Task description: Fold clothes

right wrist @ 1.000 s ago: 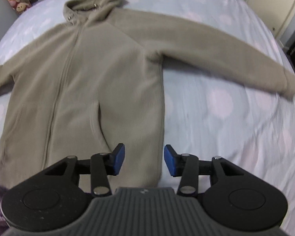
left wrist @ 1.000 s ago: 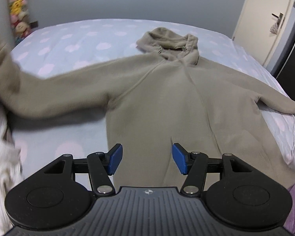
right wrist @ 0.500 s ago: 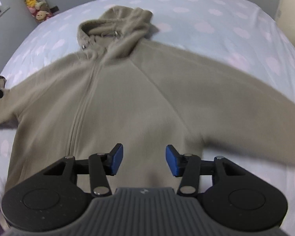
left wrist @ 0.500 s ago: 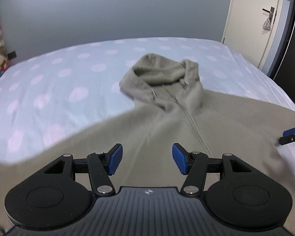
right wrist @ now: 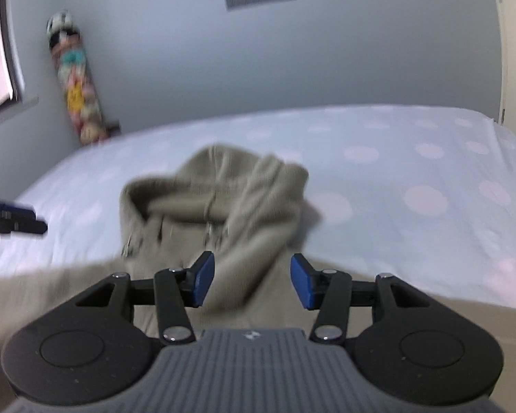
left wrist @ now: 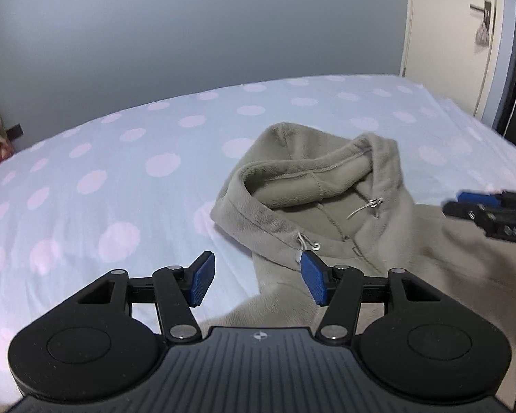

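A beige fleece zip hoodie (left wrist: 326, 199) lies flat on the bed, hood toward the far wall. My left gripper (left wrist: 254, 280) is open and empty, low over the left shoulder just short of the hood. My right gripper (right wrist: 251, 282) is open and empty over the right side of the collar, with the hood (right wrist: 223, 182) just ahead, blurred. The right gripper's fingers (left wrist: 478, 206) show at the right edge of the left wrist view. The left gripper's fingers (right wrist: 13, 223) show at the left edge of the right wrist view.
The bed has a pale blue sheet with pink dots (left wrist: 103, 179). A grey wall (left wrist: 223, 34) stands behind it. A door (left wrist: 464, 34) is at the right. A column of stuffed toys (right wrist: 75, 79) hangs in the left corner.
Both grippers moved forward up the hoodie, from its hem to the shoulders and hood. The views tilted up toward the wall. Both stayed open.
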Demonstrator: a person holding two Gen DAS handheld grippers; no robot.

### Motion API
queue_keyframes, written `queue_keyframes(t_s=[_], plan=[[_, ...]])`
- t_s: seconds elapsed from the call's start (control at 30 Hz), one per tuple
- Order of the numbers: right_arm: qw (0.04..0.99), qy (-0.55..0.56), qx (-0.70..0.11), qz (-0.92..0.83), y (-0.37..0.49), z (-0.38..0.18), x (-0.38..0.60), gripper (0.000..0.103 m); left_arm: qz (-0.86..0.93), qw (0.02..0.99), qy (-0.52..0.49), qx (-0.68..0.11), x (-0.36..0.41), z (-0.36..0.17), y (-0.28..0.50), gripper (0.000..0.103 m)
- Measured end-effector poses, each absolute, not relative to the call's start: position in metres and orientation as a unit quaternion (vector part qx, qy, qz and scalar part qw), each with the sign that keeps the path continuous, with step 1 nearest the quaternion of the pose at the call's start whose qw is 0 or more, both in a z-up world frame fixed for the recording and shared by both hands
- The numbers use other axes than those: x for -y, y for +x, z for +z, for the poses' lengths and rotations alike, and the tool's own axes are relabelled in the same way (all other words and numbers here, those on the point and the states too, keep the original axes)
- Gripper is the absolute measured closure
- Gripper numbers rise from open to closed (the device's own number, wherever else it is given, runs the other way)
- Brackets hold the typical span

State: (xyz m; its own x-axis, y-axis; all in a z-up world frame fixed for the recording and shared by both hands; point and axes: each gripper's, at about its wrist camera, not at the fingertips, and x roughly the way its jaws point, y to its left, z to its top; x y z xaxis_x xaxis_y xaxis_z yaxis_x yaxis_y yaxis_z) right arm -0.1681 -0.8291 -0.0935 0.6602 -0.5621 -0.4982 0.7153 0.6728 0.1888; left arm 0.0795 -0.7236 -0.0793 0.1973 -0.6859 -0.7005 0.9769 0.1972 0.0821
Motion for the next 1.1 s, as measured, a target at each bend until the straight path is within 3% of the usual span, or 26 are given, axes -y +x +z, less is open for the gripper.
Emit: queue_keyframes(t_s=[0.27, 0.43, 0.67, 0.73, 0.87, 0.93, 1.1], plan=[[0.884, 0.158, -0.175, -0.404, -0.118, -0.156, 0.866, 0.045, -0.560, 0.726, 0.336, -0.215, 0.762, -0.107, 0.072, 0.050], [0.882, 0.192, -0.174, -0.394, -0.118, -0.172, 0.880, 0.025, -0.558, 0.725, 0.365, -0.174, 0.793, -0.122, 0.070, 0.049], [0.890, 0.227, -0.146, -0.367, -0.130, -0.173, 0.888, 0.024, -0.551, 0.688, 0.446, -0.158, 0.875, -0.142, 0.072, 0.050], [0.893, 0.228, -0.140, -0.362, -0.132, -0.172, 0.887, 0.021, -0.541, 0.678, 0.471, -0.159, 0.893, -0.148, 0.076, 0.060], [0.896, 0.235, -0.129, -0.353, -0.141, -0.176, 0.888, 0.019, -0.534, 0.674, 0.488, -0.149, 0.911, -0.153, 0.086, 0.063], [0.897, 0.236, -0.127, -0.352, -0.141, -0.177, 0.886, 0.019, -0.550, 0.660, 0.488, -0.156, 0.912, -0.152, 0.089, 0.088], [0.897, 0.229, -0.130, -0.355, -0.142, -0.179, 0.883, 0.019, -0.579, 0.639, 0.488, -0.136, 0.881, -0.145, 0.078, 0.094]])
